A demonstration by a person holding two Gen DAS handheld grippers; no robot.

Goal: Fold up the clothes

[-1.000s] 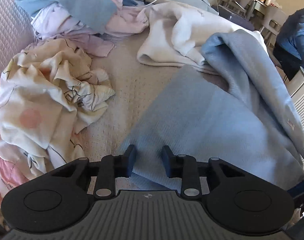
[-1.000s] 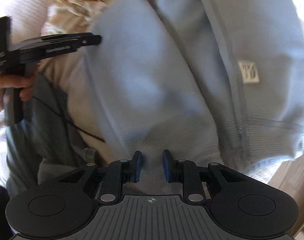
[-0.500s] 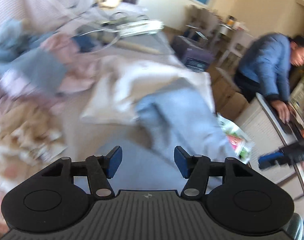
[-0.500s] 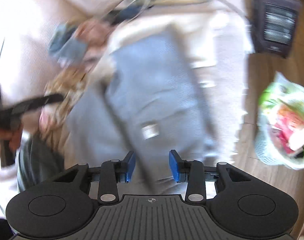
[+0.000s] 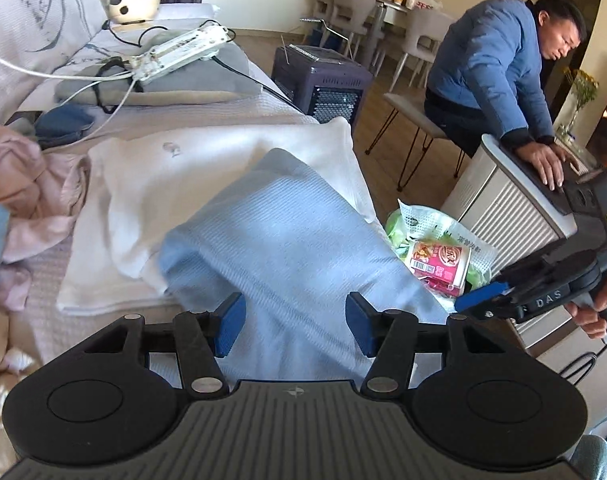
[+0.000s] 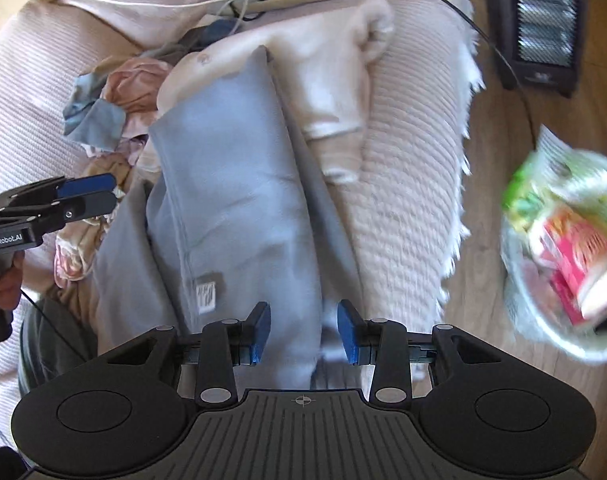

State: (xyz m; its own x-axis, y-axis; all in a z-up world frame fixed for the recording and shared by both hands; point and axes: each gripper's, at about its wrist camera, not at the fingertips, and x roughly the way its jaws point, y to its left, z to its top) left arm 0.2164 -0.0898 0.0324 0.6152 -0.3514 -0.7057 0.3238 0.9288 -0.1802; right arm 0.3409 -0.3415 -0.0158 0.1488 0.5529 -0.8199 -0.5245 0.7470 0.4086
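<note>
Blue garment (image 5: 295, 240) flat on bed — left tool (image 5: 294, 330), right tool (image 6: 303, 332) angled down, spread, empty, jaws just opened.

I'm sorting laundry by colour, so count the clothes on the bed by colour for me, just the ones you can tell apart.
Light blue: 2, the folded blue garment and a small blue piece.
White or cream: 1, the white garment.
Pink: 1, a crumpled pink bundle; separate pieces cannot be told.
Floral print: 1, the floral garment.
Total: 5.
</note>
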